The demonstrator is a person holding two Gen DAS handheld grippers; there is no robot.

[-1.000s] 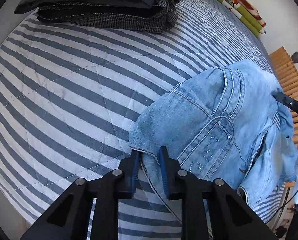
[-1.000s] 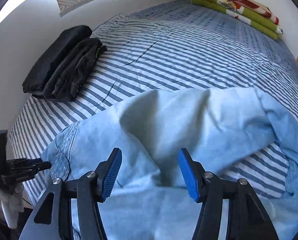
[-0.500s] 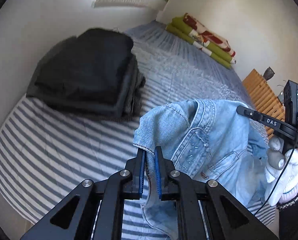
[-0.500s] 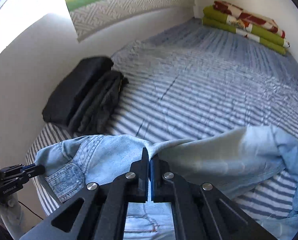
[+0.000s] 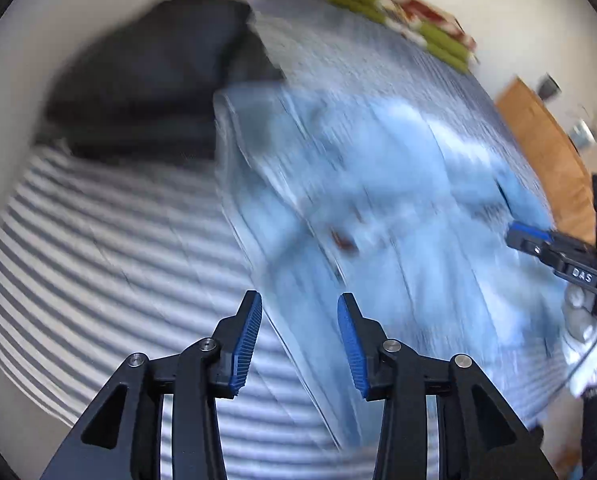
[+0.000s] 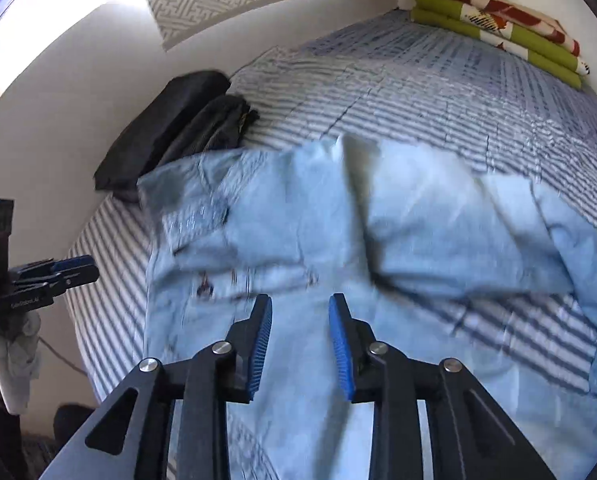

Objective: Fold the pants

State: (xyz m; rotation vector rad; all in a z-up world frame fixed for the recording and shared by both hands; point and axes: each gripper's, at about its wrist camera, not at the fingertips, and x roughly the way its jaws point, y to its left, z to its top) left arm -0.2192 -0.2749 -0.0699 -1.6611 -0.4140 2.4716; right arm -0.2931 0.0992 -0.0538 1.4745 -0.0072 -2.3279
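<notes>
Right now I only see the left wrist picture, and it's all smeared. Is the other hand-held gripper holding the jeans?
Observer: No. The right hand-held gripper is open, nothing between its fingers.
Operator: Where are the jeans?
Observer: The jeans lie loose on the striped bed, one leg bunched into a ridge.
Operator: And that dark blob?
Observer: Two dark folded garments, side by side against the wall.
</notes>
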